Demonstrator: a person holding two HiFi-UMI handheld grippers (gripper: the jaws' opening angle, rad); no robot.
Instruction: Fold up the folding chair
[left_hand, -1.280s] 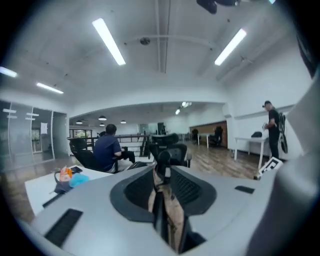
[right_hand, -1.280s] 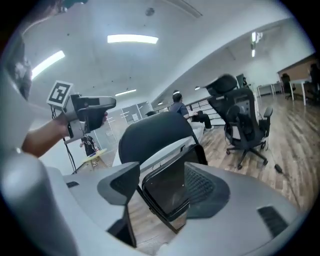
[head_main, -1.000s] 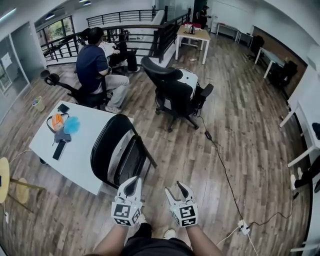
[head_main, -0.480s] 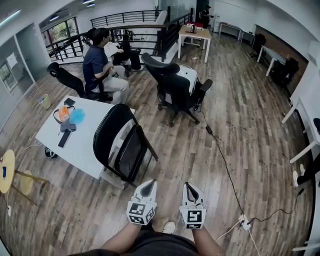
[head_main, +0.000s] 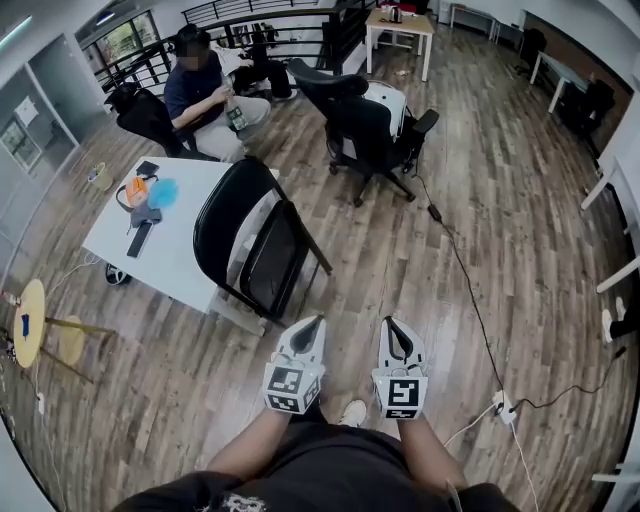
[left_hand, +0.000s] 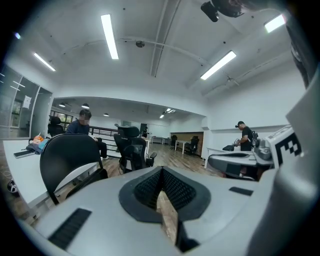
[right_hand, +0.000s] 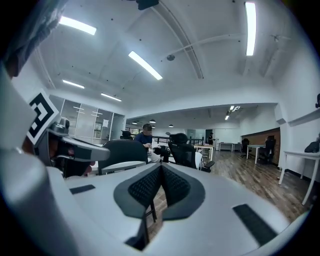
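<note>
The black folding chair (head_main: 255, 240) stands on the wood floor against the white table's near edge, its seat tilted steeply up close to the backrest. In the head view my left gripper (head_main: 313, 322) and right gripper (head_main: 392, 325) hover side by side in front of me. They are a short way off the chair's legs, and both are shut with nothing between the jaws. In the left gripper view the chair (left_hand: 70, 155) is ahead on the left, beyond the gripper's shut jaws (left_hand: 161, 187). The right gripper view shows the chair (right_hand: 122, 150) straight ahead past that gripper's closed jaws (right_hand: 161, 172).
A white table (head_main: 180, 270) holds a phone and orange and blue items (head_main: 150, 190). Behind it a person (head_main: 205, 95) sits, and a black office chair (head_main: 375, 125) stands further back. A cable (head_main: 465, 290) runs to a power strip (head_main: 503, 408). A yellow stool (head_main: 30, 320) is at the left.
Both grippers have drawn back from the chair toward my body. The right gripper's jaws, open at first, have shut. The left gripper stayed shut.
</note>
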